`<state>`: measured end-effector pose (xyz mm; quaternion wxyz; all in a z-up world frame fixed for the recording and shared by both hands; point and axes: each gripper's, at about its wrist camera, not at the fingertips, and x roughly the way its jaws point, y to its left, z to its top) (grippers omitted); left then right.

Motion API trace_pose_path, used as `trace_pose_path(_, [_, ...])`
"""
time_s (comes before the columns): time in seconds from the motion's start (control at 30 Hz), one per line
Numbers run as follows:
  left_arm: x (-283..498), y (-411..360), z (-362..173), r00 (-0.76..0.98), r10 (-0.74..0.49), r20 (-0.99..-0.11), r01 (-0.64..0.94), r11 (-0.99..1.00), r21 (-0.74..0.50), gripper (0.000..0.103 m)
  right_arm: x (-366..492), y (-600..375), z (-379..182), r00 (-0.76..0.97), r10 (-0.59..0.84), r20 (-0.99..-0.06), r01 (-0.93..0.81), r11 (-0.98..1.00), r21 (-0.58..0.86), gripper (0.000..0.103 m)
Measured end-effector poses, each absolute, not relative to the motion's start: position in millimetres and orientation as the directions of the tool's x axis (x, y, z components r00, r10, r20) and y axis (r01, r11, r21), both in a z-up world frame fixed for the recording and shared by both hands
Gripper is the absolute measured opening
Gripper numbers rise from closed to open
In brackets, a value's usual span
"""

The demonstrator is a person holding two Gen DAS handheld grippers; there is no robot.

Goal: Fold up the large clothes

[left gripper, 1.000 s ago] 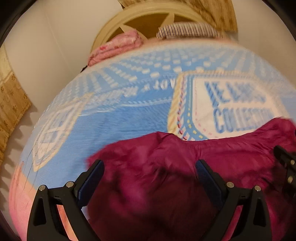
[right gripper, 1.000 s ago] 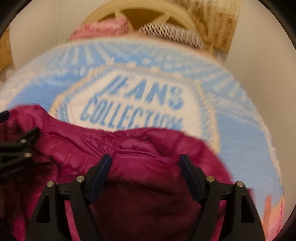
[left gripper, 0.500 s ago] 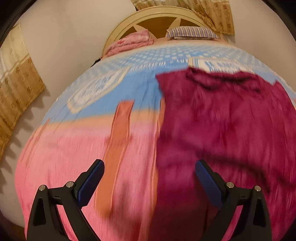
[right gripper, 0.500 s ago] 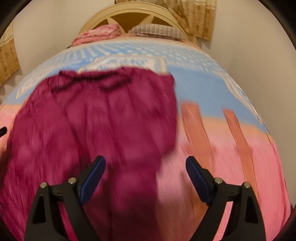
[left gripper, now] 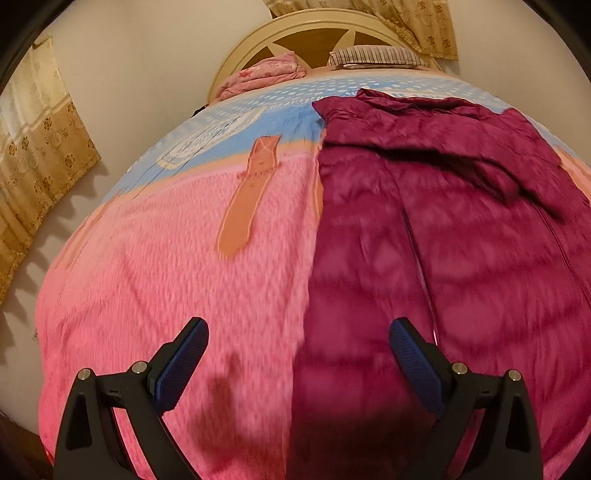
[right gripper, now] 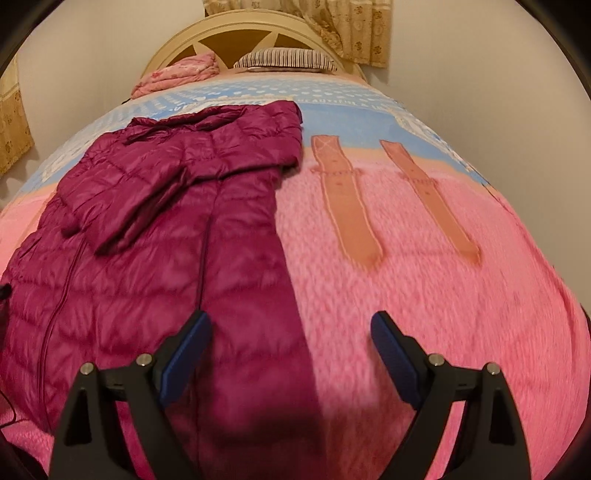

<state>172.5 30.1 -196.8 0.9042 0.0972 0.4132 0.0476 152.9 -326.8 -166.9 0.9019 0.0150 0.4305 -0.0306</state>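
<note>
A long magenta quilted puffer coat (left gripper: 443,240) lies spread lengthwise on the bed, collar toward the headboard, with its sleeves folded across the chest. It also shows in the right wrist view (right gripper: 166,240). My left gripper (left gripper: 297,363) is open and empty, held above the coat's left edge near the hem. My right gripper (right gripper: 291,356) is open and empty, held above the coat's right edge near the hem.
The bed is covered by a pink and blue blanket (left gripper: 166,277) with orange strap patterns (right gripper: 347,199). A striped pillow (right gripper: 286,59) and a folded pink quilt (right gripper: 177,72) lie by the cream headboard (left gripper: 314,33). Patterned curtains (left gripper: 33,155) hang on the walls.
Both grippers have pulled back from the coat's collar end toward the foot of the bed. The coat, close under the fingers before, now lies flat and full length on the blanket.
</note>
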Motion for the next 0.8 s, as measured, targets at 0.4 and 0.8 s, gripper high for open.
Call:
trace_pose_path(0.4, [126,27,-204,0.671,0.054,-0.739,0.057,0.991,0.124,0.099,99,-316,-187,0.624,0.064,-0.779,0.027,0.994,0.104,0.070])
trace_pose_path(0.8, [103,19,-173,0.712,-0.059,-0.700,0.157,0.985,0.077,0.005,72,-302,-162,0.707,0.156,-0.689,-0.048,0.984,0.174,0.012])
